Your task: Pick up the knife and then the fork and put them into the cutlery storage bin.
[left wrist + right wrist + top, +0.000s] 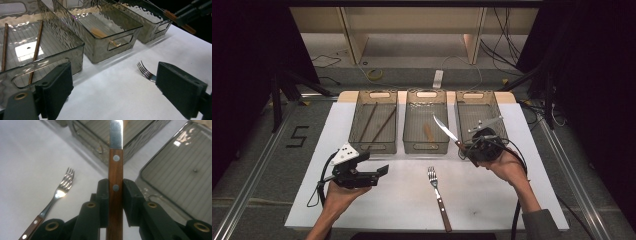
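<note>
work: sorting cutlery from the white mat (377,200) into three clear bins at its far edge, judging by how things lie
landmark: middle bin (426,122), all places given from it
left bin (373,121): just left of middle bin, two thin brown sticks (377,122) inside, look like chopsticks, sorted
middle bin contents: one pale wooden piece (428,132) lying on the floor of it, kind too small to tell
right bin (477,117): just right of middle bin, looks bare inside
knife (448,131): in the air, blade over the near right corner of middle bin, tip pointing back-left, wood handle toward right bin's near end; not dropped yet
right gripper (473,149): near side of the gap between middle bin and right bin; jaws closed tight on the knife's wooden handle (115,192), rivets showing, blade (116,133) sticking up past them
fork (438,196): flat on the mat, near side of middle bin, tines toward it, handle toward the person; untouched
left gripper (384,170): near-left of middle bin, above the mat, jaws wide apart, nothing between them; fork tines (145,72) show between them farther off
done: sticks and wooden piece binned
in hand: knife carry, likely bound for right bin
left: release knife, then fork
progress guess: a bit past halfway
</note>
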### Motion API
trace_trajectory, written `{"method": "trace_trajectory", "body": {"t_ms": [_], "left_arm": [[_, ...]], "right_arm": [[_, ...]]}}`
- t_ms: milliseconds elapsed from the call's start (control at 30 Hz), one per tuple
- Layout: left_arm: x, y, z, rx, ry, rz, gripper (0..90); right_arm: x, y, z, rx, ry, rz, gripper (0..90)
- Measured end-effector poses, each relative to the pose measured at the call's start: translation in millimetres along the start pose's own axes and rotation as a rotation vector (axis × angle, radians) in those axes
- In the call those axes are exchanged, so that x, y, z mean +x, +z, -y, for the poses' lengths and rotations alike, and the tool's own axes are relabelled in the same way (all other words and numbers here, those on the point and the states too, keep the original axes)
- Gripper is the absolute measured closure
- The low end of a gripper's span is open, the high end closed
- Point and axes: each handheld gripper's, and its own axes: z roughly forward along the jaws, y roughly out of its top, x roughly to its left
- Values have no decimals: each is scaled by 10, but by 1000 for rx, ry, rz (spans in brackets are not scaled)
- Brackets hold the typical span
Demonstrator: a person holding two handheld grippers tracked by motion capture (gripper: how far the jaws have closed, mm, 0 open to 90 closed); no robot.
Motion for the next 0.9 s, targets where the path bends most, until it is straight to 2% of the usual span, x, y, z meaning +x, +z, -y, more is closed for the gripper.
{"method": "trace_trajectory", "body": {"t_ms": [500,900], "left_arm": [[1,-5,0,-3,1,0,136],[4,-7,0,-1,2,-1,136]], "right_arm": [[-322,-23,-298,-25,72,52,767],[-523,58,-453,-29,124,75,767]]}}
